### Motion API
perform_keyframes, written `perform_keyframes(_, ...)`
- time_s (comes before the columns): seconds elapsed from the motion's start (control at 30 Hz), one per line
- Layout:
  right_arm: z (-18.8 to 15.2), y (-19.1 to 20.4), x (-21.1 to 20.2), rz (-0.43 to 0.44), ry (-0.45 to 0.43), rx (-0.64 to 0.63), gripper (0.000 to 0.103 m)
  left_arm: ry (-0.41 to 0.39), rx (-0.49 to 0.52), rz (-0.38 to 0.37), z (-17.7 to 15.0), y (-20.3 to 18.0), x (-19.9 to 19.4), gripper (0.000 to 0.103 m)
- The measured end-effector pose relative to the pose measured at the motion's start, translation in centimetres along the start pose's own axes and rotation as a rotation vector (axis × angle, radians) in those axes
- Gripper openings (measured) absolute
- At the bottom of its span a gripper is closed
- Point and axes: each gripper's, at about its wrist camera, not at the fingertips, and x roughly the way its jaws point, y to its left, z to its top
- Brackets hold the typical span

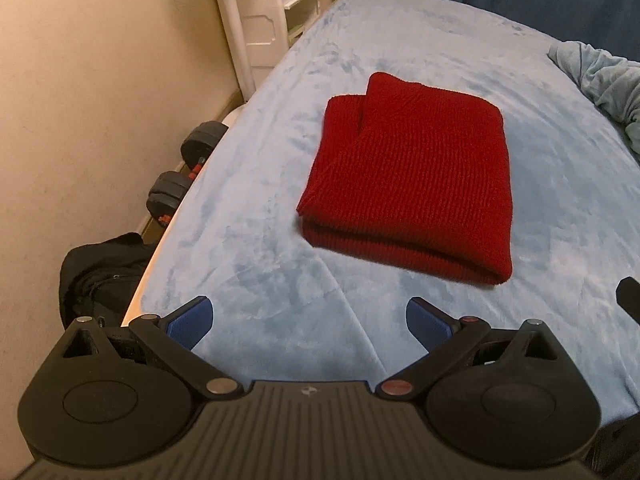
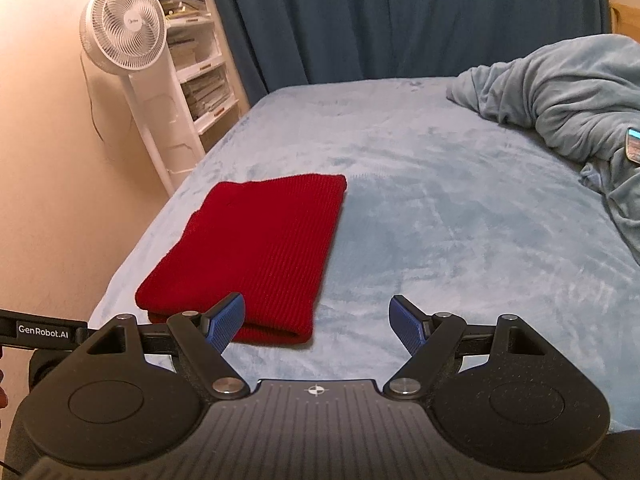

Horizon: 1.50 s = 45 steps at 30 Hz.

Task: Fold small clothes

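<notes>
Red knit garment [image 1: 408, 176] lies folded on the bed [image 1: 280, 260]. My left tool [image 1: 310, 322] and right tool [image 2: 318, 322] both spread apart, empty, short of it.

Dark red rib-knit garment [image 1: 408, 176], folded flat into a thick, roughly rectangular stack of layers on the pale blue plush bed cover [image 1: 280, 280]. In the left wrist view its rounded fold edge faces 6 o'clock, and a narrower folded flap overlaps the top layer toward 11 o'clock. In the right wrist view the same garment [image 2: 260, 252] lies toward 9 o'clock, its long axis running from 7 to 1 o'clock.
</notes>
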Motion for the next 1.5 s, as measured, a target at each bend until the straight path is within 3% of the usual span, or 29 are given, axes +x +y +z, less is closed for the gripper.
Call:
perform_keyframes(0.3, 1.6, -0.1, 4.0, 0.031, 0.035, -0.011, 0.082, 0.032, -0.037, -0.014, 2.0, -0.4, 3.3, 0.103)
perform_keyframes(0.37, 2.4, -0.7, 5.3, 0.086, 0.045, 0.009, 0.082, 0.033, -0.080, -0.043, 2.4, 0.0, 4.3, 0.103)
perform_keyframes(0.43, 3.9, -2.3, 7.4, 0.196, 0.074, 0.112, 0.086, 0.042, -0.169, -0.118, 2.7, 0.7, 5.7, 0.103)
perform_keyframes(0.5, 6.0, -4.0, 10.1, 0.249, 0.120, 0.207, 0.087, 0.056, -0.265, -0.192, 3.1, 1.4, 7.4, 0.103)
perform_keyframes(0.6, 9.6, -6.3, 15.2, 0.272, 0.176, 0.313, 0.089, 0.103, -0.397, -0.226, 3.9, 2.2, 10.4, 0.103)
perform_keyframes(0.7, 13.1, -7.2, 20.9, 0.274, 0.215, 0.332, 0.091, 0.128, -0.497, -0.237, 4.6, 2.8, 13.1, 0.103)
perform_keyframes(0.9, 17.2, -7.1, 33.3, 0.198, 0.337, 0.309, 0.091, 0.250, -0.647, -0.277, 5.1, 3.5, 18.7, 0.103)
perform_keyframes(1.03, 18.2, -7.1, 40.5, 0.164, 0.429, 0.378, 0.091, 0.234, -0.730, -0.264, 5.0, 4.1, 19.9, 0.103)
perform_keyframes(1.07, 18.1, -7.1, 41.6, 0.174, 0.451, 0.410, 0.091, 0.221, -0.729, -0.249, 5.1, 4.2, 19.9, 0.102)
perform_keyframes(1.1, 18.0, -7.0, 42.7, 0.185, 0.487, 0.433, 0.090, 0.199, -0.729, -0.237, 5.3, 4.1, 19.9, 0.093)
perform_keyframes(1.13, 17.8, -6.8, 43.9, 0.198, 0.537, 0.440, 0.076, 0.175, -0.734, -0.261, 5.4, 4.2, 19.8, 0.074)
perform_keyframes(1.2, 17.5, -5.5, 44.9, 0.176, 0.601, 0.315, 0.044, 0.165, -0.699, -0.265, 6.0, 4.0, 19.6, 0.069)
perform_keyframes(1.23, 17.4, -4.8, 44.6, 0.160, 0.597, 0.239, 0.035, 0.151, -0.655, -0.264, 6.2, 3.8, 19.5, 0.063)
perform_keyframes(1.3, 17.4, -5.0, 43.3, 0.178, 0.574, 0.200, 0.029, 0.146, -0.610, -0.280, 7.1, 4.3, 19.7, 0.056)
perform_keyframes(1.37, 17.0, -7.1, 41.1, 0.182, 0.537, 0.248, 0.026, 0.140, -0.562, -0.327, 9.3, 5.1, 20.9, 0.052)
perform_keyframes(1.5, 11.3, -12.3, 33.5, 0.140, 0.413, 0.422, 0.025, 0.088, -0.204, -0.385, 20.1, 2.7, 25.2, 0.052)
